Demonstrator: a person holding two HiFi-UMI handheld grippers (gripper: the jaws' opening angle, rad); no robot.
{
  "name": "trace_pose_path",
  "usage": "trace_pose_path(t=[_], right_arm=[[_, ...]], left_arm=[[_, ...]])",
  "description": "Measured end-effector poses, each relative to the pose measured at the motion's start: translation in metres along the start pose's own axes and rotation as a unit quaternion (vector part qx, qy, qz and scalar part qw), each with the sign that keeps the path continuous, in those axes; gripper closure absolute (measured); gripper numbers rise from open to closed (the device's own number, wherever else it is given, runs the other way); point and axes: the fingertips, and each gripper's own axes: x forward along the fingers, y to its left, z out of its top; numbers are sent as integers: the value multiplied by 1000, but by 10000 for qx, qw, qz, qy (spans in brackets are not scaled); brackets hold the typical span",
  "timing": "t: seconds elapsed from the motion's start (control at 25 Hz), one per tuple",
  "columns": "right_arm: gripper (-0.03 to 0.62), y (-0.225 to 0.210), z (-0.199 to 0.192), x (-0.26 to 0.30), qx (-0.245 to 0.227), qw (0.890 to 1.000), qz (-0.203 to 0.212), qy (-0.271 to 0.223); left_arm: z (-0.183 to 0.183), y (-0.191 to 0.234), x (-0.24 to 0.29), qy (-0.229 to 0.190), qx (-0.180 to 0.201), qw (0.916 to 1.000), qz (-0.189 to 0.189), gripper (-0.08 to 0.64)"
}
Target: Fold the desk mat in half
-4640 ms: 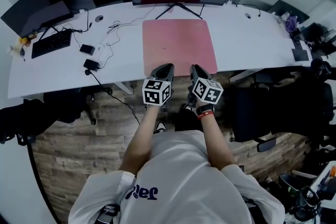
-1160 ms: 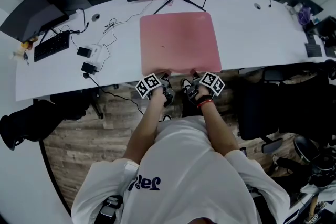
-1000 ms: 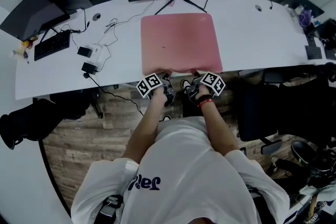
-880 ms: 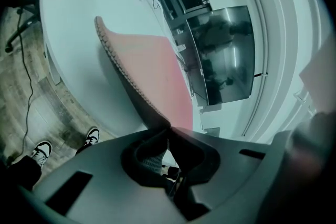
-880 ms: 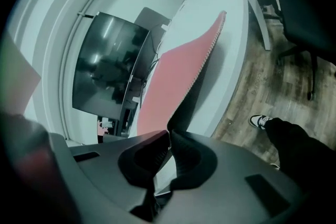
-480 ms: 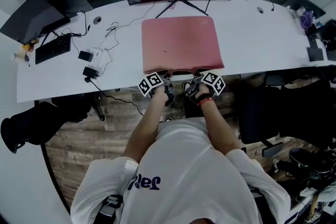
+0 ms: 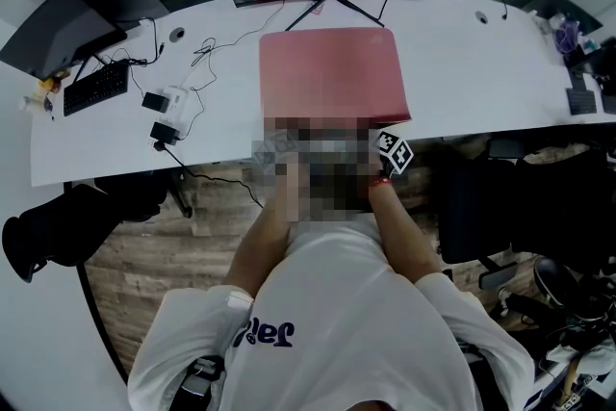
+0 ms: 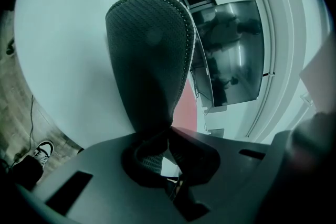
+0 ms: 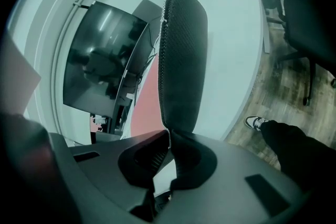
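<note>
Two tight grips on mat [image 7: 332, 72], lying upper centre of head view on white bench [image 7: 462, 63], near edge raised: left claw [image 8: 169, 131] pinched shut on its dark underside, right claw [image 9: 168, 132] likewise; pink top showing behind each flap.

Desk mat [image 7: 332, 72] — near edge blurred

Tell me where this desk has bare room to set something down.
Widest bare patch: the white desk right of the pink desk mat, up to the clutter at its right end. Also the front-left corner, in front of the keyboard. Crowded: cables and adapters left of the mat.
</note>
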Motion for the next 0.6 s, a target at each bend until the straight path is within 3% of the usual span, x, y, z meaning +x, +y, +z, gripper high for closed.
trace_pose_path(t=[0.24,0.6], right_arm=[[560,16,10,7,-232,9995,213,-20],[560,26,20,19,-153,9994,316,-5]], left_arm=[[6,-4,3,-109,-196,9997,-69,531],[21,-13,12,-218,-161,9996,-82,531]])
